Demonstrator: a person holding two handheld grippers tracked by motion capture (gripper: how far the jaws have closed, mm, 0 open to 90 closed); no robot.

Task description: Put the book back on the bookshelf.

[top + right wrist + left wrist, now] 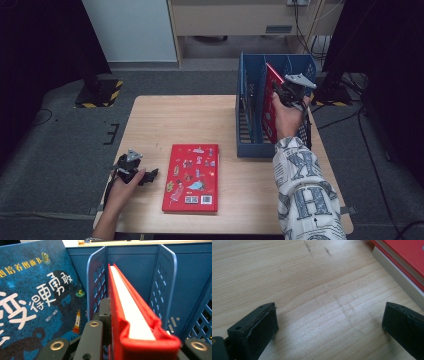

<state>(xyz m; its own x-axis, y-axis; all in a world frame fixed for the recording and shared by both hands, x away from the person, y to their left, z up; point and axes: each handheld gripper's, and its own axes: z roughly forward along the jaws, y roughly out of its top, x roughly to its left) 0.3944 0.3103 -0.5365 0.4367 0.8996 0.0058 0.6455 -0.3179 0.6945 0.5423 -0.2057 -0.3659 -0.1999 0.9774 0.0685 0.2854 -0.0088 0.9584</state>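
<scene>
I hold a red book (270,102) up on its edge in my right gripper (285,95). My right fingers (103,315) pinch the book from both sides, near its bottom corner. In the right gripper view I look straight along the white pages (127,312), with the red cover folded around them. The book stands inside the blue rack (250,145), in a slot between two blue walls with little holes (96,287). Right beside it, in the next slot, stands a blue book (32,297) with white letters and a small rocket on its cover.

The rack sits on the right side of the worktop (170,120). A second red book (191,177) lies flat on the worktop, near the front edge, well apart from the rack. It has small pictures on its cover.

My left gripper (150,176) rests low on the worktop, just left of that flat book. Its fingers (259,327) are spread wide, with only bare wood between them. In the left gripper view, the flat book's edge (402,272) shows near the top right corner.
</scene>
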